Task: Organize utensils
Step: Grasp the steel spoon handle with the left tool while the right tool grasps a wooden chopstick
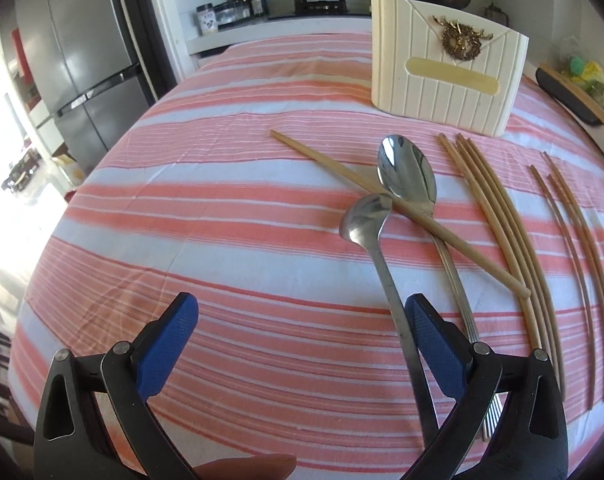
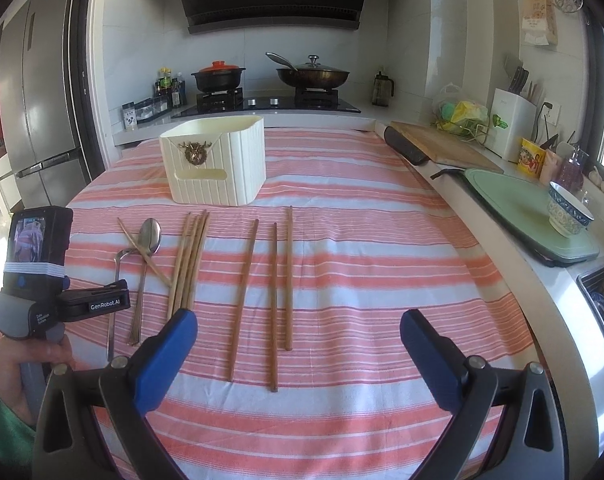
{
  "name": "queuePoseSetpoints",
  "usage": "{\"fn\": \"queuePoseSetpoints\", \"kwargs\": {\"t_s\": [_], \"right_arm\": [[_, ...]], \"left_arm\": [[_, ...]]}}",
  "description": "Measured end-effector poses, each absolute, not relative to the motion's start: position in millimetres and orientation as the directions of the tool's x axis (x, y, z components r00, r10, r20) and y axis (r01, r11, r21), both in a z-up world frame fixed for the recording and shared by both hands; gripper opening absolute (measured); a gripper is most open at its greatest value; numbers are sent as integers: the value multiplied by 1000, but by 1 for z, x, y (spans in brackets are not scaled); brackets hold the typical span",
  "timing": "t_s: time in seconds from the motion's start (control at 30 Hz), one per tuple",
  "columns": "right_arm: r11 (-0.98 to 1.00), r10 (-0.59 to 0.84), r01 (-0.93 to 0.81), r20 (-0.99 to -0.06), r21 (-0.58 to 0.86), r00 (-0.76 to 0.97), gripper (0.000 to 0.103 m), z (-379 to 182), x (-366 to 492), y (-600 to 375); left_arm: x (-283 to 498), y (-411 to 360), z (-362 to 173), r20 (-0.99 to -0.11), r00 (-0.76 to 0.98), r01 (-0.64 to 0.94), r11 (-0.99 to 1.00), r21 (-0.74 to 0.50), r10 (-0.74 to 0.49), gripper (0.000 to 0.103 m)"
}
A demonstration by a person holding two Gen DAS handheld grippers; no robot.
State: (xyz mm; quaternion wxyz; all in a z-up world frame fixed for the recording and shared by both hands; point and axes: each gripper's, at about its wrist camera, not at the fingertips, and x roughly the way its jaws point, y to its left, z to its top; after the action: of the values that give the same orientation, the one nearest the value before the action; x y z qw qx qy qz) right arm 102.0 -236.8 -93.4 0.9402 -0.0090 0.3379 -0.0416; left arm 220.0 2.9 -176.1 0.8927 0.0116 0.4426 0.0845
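My left gripper (image 1: 302, 344) hangs with fingers spread wide, empty, the small spoon's (image 1: 366, 216) handle running just inside my right finger, perhaps touching. My right gripper (image 2: 297, 344) is wide open too, above three loose chopsticks (image 2: 275, 300). The cream holder (image 2: 217, 160) stands farther back on the striped counter (image 2: 382, 240).

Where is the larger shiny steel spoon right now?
The larger shiny steel spoon lies on the striped tablecloth, front-left of the cream ribbed box, under a single crossing wooden chopstick, beside the smaller spoon.
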Motion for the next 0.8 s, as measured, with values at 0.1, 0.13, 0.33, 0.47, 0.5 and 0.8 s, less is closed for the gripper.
{"fn": "queuePoseSetpoints", "kwargs": {"t_s": [0.1,0.13,0.33,0.47,0.5,0.8], "right_arm": [[996,-85,72,-632,-45,770,103,-93,103,-237],[996,-83,72,-633,-44,770,103,-93,104,-236],[996,-79,78,-644,-31,761,103,-95,107,-241],[996,-61,84,-650,5,757,103,-97,121,-263],[996,-69,87,-655,-6,752,103,-100,129,-270],[1000,26,-29,-799,11,601,102,-145,209,-288]], "left_arm": [[218,13,-175,-791,590,-158,984,86,164,102],[217,16,-175,-792,588,-163,983,85,166,102],[213,26,-179,-801,577,-180,981,68,161,102],[209,22,-181,-805,573,-168,983,70,155,102],[208,21,-181,-803,574,-162,984,79,159,102],[192,50,-180,-805,564,-184,978,94,183,103]]}}
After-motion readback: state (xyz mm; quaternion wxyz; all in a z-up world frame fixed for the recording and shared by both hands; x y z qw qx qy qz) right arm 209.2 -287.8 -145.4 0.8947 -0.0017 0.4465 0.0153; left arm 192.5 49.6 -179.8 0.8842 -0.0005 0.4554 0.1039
